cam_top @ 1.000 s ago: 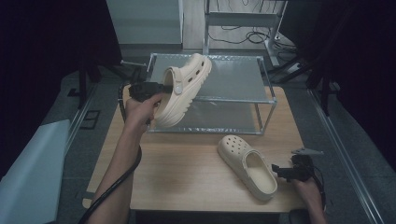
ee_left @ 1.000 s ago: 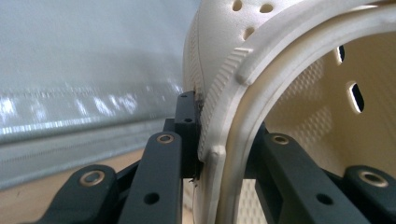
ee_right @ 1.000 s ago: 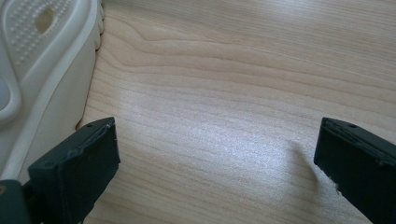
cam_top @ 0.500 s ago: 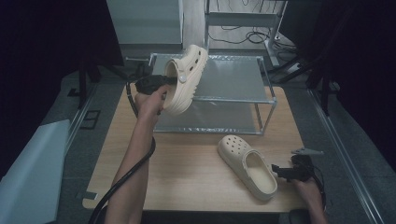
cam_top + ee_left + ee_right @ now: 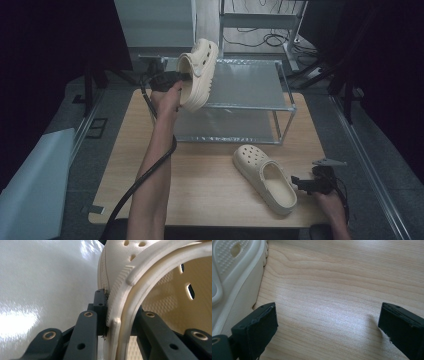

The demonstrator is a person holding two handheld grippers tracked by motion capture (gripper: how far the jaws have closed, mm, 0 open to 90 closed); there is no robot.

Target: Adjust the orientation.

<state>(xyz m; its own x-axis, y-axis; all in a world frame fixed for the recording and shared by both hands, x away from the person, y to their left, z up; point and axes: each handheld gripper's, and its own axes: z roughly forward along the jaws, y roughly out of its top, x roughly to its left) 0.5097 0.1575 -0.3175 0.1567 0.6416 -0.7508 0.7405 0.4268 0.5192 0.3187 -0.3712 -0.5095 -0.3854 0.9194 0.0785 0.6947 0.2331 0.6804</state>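
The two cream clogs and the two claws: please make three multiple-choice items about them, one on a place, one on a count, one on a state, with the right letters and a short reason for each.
1. Where is the lifted clog?
A. Held up over the metal shelf rack
B. Lying flat on the wooden table
C. On the floor

2. How many clogs are in the high view?
A. One
B. Two
C. Three

3. How do the jaws of the right claw stand?
A. Shut on the clog
B. Shut on nothing
C. Open, with bare table between them

Answers:
1 A: the left claw pinches its rim and holds it above the rack's top shelf.
2 B: one is held up, the other clog lies on the wooden table.
3 C: in the right gripper view the two jaws stand wide apart over the wood, beside the lying clog.
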